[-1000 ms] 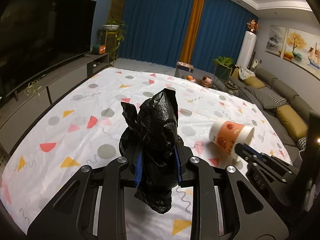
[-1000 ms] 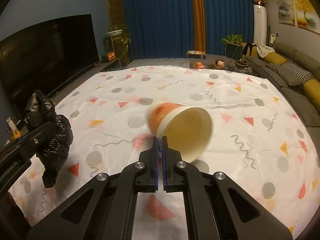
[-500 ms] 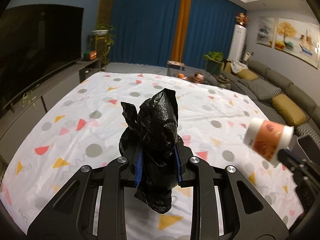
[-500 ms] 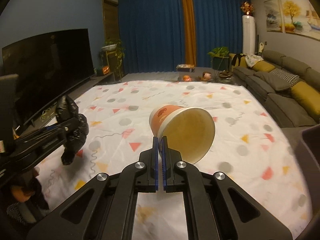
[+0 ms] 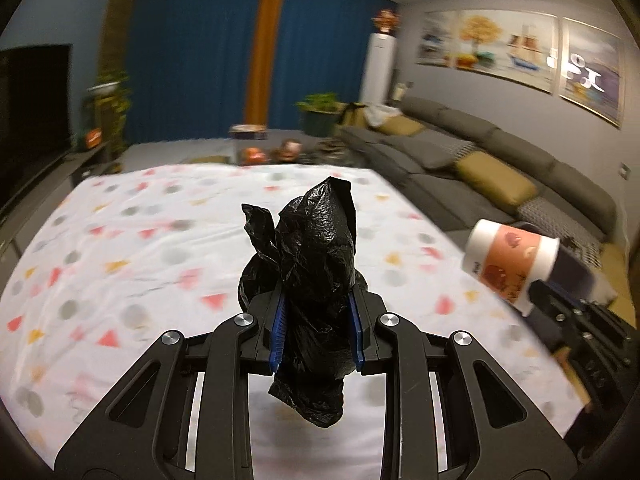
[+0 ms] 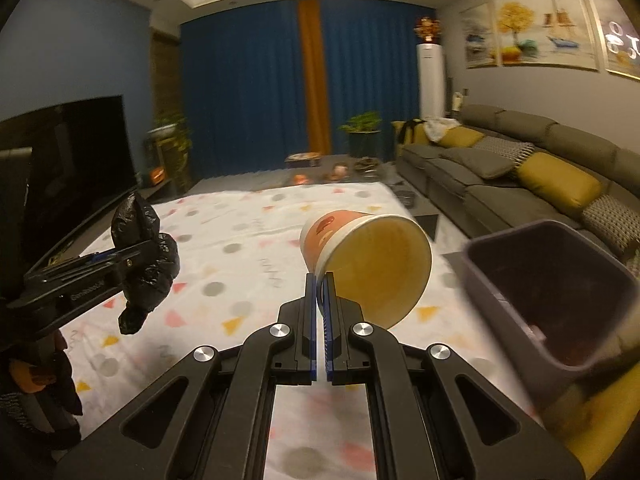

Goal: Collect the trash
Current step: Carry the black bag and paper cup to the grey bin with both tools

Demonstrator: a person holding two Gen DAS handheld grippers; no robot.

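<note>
A crumpled black plastic bag (image 5: 316, 280) sits pinched between the blue pads of my left gripper (image 5: 316, 324), held in the air over the patterned sheet. From the right wrist view the same black bag (image 6: 146, 264) shows at the left, in the left gripper (image 6: 100, 258). My right gripper (image 6: 319, 280) is shut on the rim of an orange-and-white paper cup (image 6: 372, 260), which lies on its side with its mouth toward the camera. That paper cup (image 5: 512, 260) also shows at the right in the left wrist view. A dark bin (image 6: 560, 288) stands open at the right, beside the cup.
A white sheet (image 6: 240, 264) with coloured triangles and grey dots covers the floor. A grey sofa (image 6: 520, 172) with yellow cushions runs along the right. A television (image 6: 72, 160) on a low unit stands at the left. Blue curtains, plants and small items lie at the far end.
Both grippers have swung to the right and risen a little, each keeping its hold. The dark bin has come into the right wrist view. The sofa is now closer.
</note>
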